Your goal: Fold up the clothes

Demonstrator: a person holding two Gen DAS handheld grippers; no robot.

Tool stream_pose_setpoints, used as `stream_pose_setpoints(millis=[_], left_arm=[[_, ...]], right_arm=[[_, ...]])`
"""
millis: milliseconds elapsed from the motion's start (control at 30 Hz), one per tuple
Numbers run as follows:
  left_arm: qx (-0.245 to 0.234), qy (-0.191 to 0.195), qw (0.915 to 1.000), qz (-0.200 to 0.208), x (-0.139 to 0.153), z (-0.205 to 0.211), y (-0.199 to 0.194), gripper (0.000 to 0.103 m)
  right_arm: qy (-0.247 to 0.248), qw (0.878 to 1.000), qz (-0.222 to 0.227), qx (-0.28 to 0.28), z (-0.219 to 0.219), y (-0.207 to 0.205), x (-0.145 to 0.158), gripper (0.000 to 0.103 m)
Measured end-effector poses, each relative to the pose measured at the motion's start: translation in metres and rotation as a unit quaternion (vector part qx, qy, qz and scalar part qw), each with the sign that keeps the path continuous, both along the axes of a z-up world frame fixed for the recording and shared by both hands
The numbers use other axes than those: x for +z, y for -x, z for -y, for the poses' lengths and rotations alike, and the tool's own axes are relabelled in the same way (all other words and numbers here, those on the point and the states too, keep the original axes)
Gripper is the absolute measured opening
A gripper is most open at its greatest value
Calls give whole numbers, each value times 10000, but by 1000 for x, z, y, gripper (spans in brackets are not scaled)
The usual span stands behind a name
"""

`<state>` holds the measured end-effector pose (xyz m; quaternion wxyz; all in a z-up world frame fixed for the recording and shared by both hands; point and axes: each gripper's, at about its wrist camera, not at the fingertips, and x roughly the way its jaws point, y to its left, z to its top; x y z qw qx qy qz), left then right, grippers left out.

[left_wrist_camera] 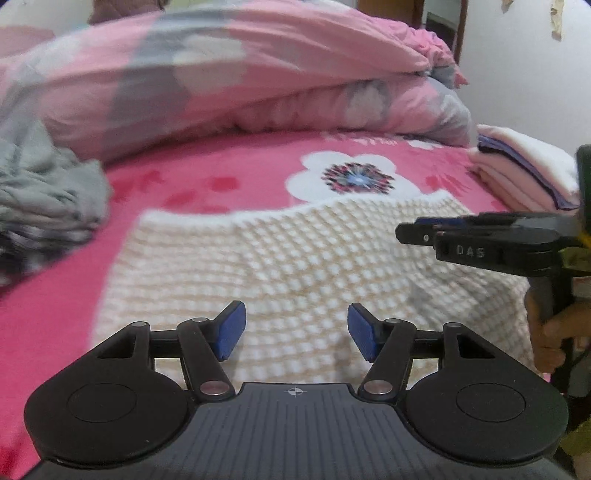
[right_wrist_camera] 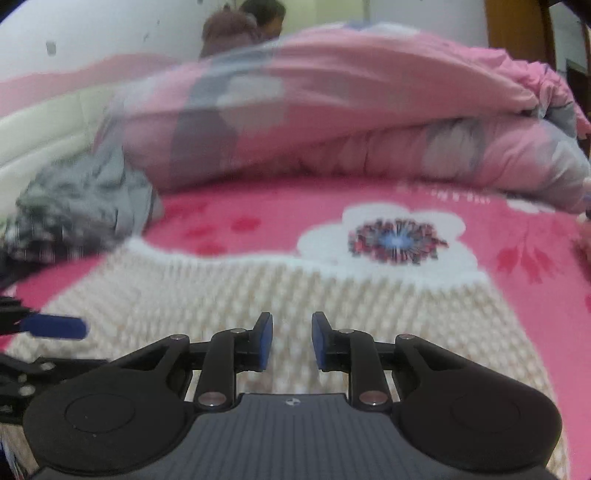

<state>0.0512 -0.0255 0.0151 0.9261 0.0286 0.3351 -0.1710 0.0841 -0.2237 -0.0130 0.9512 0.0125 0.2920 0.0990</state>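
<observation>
A cream waffle-knit sweater (left_wrist_camera: 295, 254) lies spread flat on the pink flowered bedsheet (left_wrist_camera: 221, 177). My left gripper (left_wrist_camera: 296, 332) hovers over its near part, open, with only knit showing between the blue pads. My right gripper (right_wrist_camera: 292, 341) hangs over the same sweater (right_wrist_camera: 295, 295), jaws a narrow gap apart and nothing between them. From the left wrist view the right gripper (left_wrist_camera: 406, 234) reaches in from the right above the sweater's right side, a hand (left_wrist_camera: 550, 332) on its handle. One blue pad (right_wrist_camera: 55, 326) of the left gripper shows at the left edge.
A crumpled grey garment (left_wrist_camera: 44, 184) lies at the left of the bed. A stack of folded pink, white and purple clothes (left_wrist_camera: 524, 173) sits at the right. A thick pink quilt (left_wrist_camera: 240, 81) is piled along the back. A person (right_wrist_camera: 240, 26) is behind it.
</observation>
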Motion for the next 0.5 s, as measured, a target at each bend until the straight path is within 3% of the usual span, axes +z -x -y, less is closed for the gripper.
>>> stream_pose_setpoints(millis=[67,100,233,300,367,433,500], left_arm=[[119,-101,9999,54,9,-9,1,62],[170,-148,9997,69,12,-12,3,62],[249,-180,9995,5,16,-23,6,62],[249,-139,9995,-105,12,-23,8,62],[194,-74,9996,-196,5,-21,10,62],[122,32,9994,-314,-4,-15,11,62],[56,118,9991,-411,-12,-9,10,62]], right_arm=[[48,9995,-294,47,-4,-16,-24,28],[177,9997,-162,71,-7,-19,-35,28],[183,9993,-326,-12,-7,-19,-20,29],[-250,9993,-272,-39,5,-5,-2,29],[-360,9993,-31,43,9,16,11,29],[-178,9998,-61,97,5,25,4,30],[-100,9993,-287,206,2,19,-21,32]])
